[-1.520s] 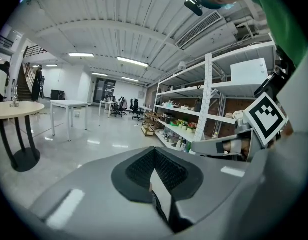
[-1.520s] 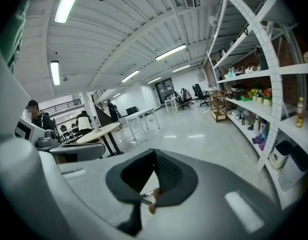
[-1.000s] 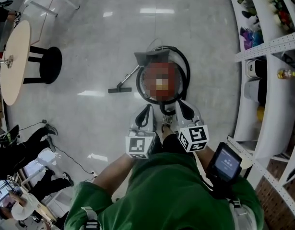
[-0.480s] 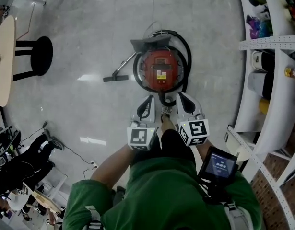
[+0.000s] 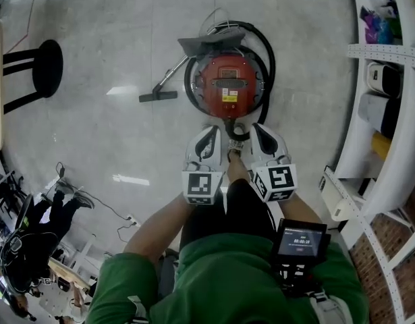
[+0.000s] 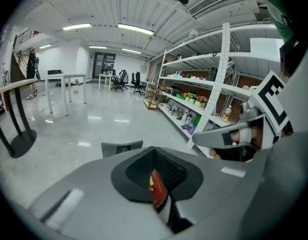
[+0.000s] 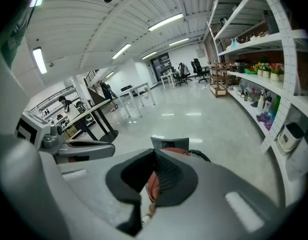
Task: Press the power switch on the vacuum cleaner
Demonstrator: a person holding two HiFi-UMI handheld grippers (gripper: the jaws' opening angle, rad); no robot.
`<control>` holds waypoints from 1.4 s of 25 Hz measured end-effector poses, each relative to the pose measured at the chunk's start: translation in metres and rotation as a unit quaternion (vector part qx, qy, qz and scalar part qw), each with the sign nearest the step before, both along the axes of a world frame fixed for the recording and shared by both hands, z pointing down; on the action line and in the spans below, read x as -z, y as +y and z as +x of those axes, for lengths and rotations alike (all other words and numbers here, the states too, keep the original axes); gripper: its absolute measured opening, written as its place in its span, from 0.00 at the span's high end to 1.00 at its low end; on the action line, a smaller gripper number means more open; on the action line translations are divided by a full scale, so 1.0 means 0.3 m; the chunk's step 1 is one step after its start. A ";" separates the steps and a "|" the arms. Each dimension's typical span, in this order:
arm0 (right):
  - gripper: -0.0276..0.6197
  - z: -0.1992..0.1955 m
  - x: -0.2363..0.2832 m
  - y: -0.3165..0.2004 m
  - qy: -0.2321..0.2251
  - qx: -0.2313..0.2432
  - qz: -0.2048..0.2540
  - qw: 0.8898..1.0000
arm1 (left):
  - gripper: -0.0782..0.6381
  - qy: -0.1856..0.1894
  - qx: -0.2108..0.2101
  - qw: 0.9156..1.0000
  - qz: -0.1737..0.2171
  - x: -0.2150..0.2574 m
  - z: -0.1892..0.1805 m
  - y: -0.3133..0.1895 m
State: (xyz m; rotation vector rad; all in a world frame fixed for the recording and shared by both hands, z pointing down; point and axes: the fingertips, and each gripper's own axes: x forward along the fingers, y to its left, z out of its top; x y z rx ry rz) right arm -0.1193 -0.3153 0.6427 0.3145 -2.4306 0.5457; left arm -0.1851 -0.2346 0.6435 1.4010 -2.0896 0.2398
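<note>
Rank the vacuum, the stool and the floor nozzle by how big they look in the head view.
1. Vacuum, largest, counting its hose ring.
2. Stool, clearly smaller.
3. Floor nozzle, smallest, a thin bar.
All three are on the floor, so nearness hardly skews this order.

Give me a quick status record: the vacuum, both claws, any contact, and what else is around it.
vacuum cleaner: red round canister on the floor, ahead of both claws
hose: black, looped round the canister
floor nozzle: on the floor, picture-left of the canister
left claw: shut, empty
right claw: shut, empty, beside the left claw
contact: none seen
power switch: can't be picked out
stool: black, far left
shelving: white, along the right
</note>
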 end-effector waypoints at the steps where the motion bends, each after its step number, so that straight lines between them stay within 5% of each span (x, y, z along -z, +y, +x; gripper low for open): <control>1: 0.96 -0.001 -0.025 -0.003 0.002 0.000 -0.001 1.000 | 0.88 0.002 0.001 1.000 -0.004 -0.028 -0.004 0.000; 35: 0.96 0.071 -0.681 0.036 0.061 0.074 -0.005 0.995 | 0.88 0.021 -0.046 0.993 -0.106 -0.732 0.063 -0.016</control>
